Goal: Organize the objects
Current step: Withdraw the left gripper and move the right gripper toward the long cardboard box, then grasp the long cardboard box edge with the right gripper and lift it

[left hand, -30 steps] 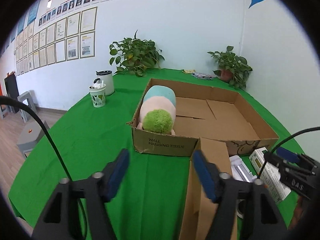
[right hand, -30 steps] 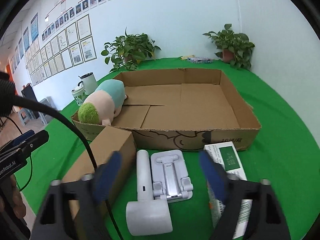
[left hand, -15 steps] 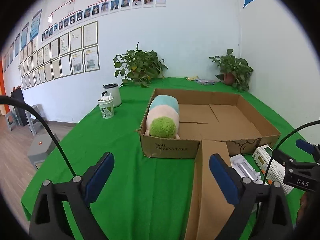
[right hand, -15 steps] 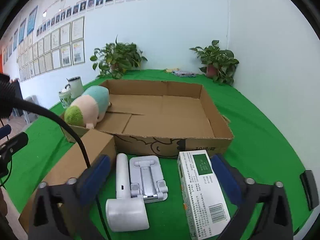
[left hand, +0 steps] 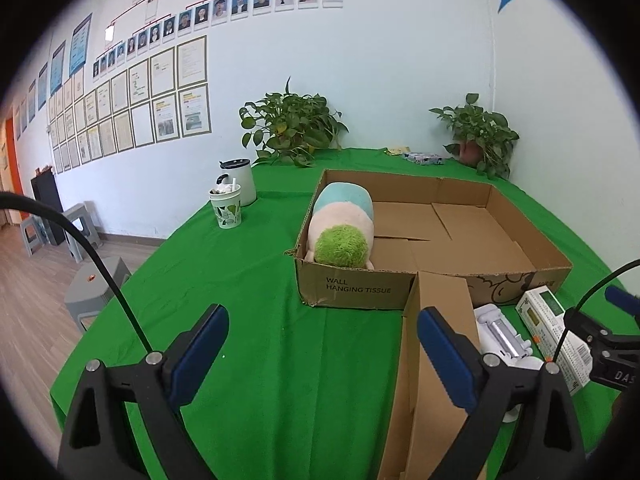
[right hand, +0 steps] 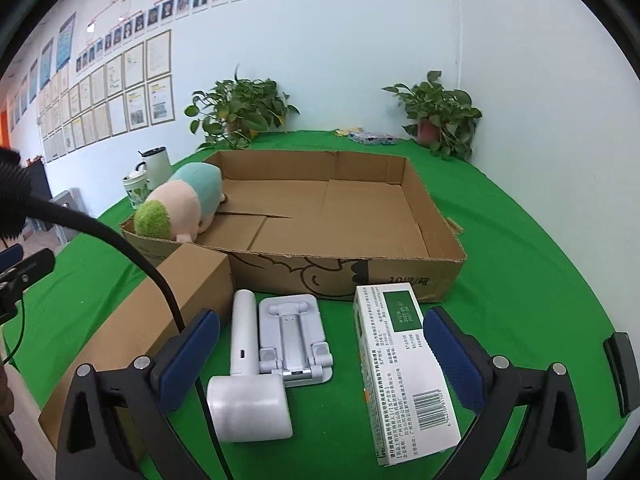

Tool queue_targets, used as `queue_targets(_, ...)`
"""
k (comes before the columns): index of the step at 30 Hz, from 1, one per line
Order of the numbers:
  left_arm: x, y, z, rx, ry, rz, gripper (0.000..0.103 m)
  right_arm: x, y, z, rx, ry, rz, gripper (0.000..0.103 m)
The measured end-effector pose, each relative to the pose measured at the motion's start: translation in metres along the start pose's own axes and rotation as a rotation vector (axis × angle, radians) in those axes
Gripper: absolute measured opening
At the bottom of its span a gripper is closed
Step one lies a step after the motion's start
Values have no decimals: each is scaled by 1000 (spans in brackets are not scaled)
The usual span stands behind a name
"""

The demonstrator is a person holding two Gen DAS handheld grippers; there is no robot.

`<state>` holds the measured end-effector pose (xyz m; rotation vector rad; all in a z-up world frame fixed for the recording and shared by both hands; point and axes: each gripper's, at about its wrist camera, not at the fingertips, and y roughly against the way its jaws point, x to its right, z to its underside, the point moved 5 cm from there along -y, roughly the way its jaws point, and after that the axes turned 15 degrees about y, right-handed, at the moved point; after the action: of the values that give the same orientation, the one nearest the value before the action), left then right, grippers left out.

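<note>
Green cloth is covering the counter (right hand: pixel 520 240), and a shallow open cardboard tray (right hand: pixel 448 240) is sitting in the middle of it. Inside the tray's near left corner a plush toy (left hand: pixel 340 228) with a fuzzy green end is lying against the wall. In front of the tray four things are waiting in a row: a closed brown carton (right hand: pixel 132 320) on the left, then a white handheld device (right hand: pixel 246 368), a pale folding stand (right hand: pixel 294 336) touching it, and a green-and-white printed box (right hand: pixel 400 368) on the right.

Both sets of fingers are standing wide and gripping nothing. The left gripper (left hand: pixel 320 356) is hovering over bare cloth, its right finger (left hand: pixel 444 360) overlapping the carton's edge in the left wrist view, though whether it is touching is hard to tell. The right gripper (right hand: pixel 320 360) is hanging above the white device, the stand and the printed box, which are lying between its fingers.

At the far edge two potted plants (left hand: pixel 292 128) are standing by the wall, with a patterned cup (left hand: pixel 227 208) and a white canister (left hand: pixel 240 182) off to the left
</note>
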<state>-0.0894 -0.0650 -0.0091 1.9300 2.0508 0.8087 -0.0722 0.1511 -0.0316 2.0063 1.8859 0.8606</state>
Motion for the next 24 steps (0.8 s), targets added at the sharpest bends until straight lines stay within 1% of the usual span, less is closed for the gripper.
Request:
queue_targets(3, 3, 0, 0, -9, -15, 16, 95, -6, 11, -4, 40, 26, -21, 103)
queue_targets(6, 6, -1, -1, -16, -9, 34, 95, -12, 14, -3, 52, 49, -40, 103)
queue_targets(11, 0, -5, 4, -97, 39, 94, 95, -18, 11, 5, 7, 59, -66, 103)
queue_targets(14, -9, -8, 7, -139, 43, 99, 95, -19, 15, 8, -1, 93, -59, 103)
queue_targets(16, -15, -10, 8, -156, 26, 86, 95, -23, 20, 9, 1, 115, -89, 103)
queue_targets(19, -24, -5, -2, -153, -11, 79, 94, -36, 28, 5, -10, 153, -168, 102)
queue_targets(20, -28, -2, -8, -151, -21, 86, 94, -46, 34, 2, -3, 178, -209, 102)
queue_targets(22, -33, 4, -19, -153, -52, 108, 94, -71, 53, -8, 41, 221, -329, 102)
queue_targets(24, -36, 7, -26, -154, -73, 115, 94, -100, 80, -18, 105, 222, -554, 102)
